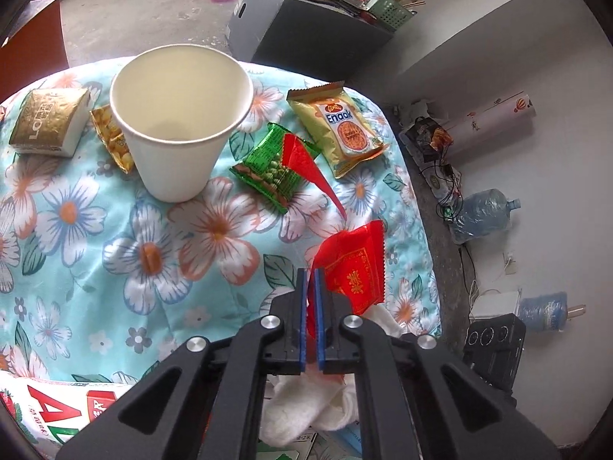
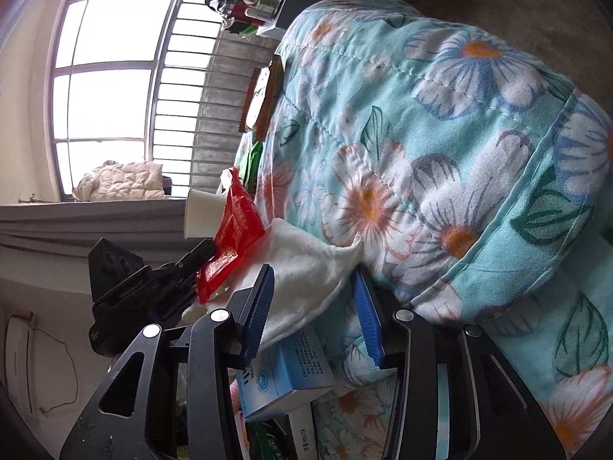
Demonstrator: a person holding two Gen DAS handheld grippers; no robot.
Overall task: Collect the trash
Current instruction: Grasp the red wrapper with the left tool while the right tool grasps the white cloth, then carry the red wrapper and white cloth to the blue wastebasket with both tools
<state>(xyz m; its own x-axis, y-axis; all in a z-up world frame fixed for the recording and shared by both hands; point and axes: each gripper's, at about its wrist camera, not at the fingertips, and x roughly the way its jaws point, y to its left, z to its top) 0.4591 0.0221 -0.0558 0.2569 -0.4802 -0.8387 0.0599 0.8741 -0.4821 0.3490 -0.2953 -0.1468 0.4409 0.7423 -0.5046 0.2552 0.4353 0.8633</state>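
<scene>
Crinkly red foil wrapper (image 1: 354, 268), feather-light and slippery, lies at the flowered counter (image 1: 115, 237) edge with my left tongs (image 1: 311, 280) pinched shut on its near edge, while my right tongs (image 2: 314, 291) stand half-open around soft white tissue (image 2: 306, 268).

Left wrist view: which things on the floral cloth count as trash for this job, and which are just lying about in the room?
Job:
red wrapper, clamped in left gripper
white tissue, between right gripper pads
green snack packet
Enaak packet
paper cup

Lying about:
water bottle
grey box
</scene>
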